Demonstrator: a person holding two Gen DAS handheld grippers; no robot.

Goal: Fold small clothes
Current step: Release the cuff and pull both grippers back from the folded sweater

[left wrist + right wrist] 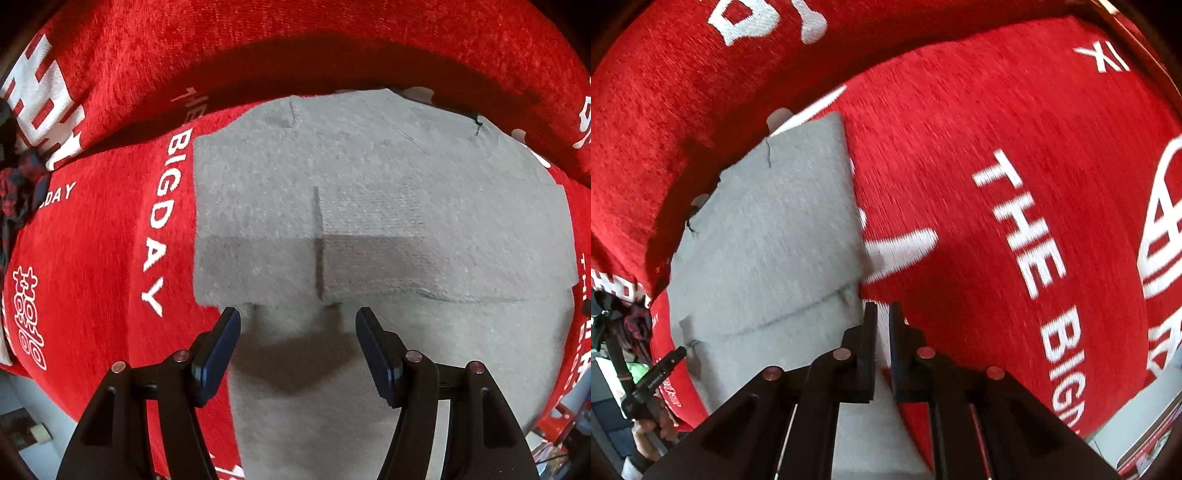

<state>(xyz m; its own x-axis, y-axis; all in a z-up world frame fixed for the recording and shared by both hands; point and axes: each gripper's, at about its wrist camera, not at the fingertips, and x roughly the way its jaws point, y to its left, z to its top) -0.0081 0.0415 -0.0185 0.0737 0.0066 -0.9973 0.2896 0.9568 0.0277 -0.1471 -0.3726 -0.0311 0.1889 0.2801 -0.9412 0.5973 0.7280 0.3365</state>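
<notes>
A grey garment lies partly folded on a red cloth with white lettering. Its folded upper layer ends in an edge just beyond my left gripper, which is open and empty right above the lower grey layer. In the right wrist view the same grey garment lies left of centre. My right gripper has its jaws nearly together at the garment's right edge, with grey fabric running under them; whether it grips the fabric does not show. The left gripper's finger shows at the far left.
The red cloth covers the seat and a raised back cushion behind the garment. A dark plaid garment lies at the left edge. Floor and clutter show past the cloth's near edges.
</notes>
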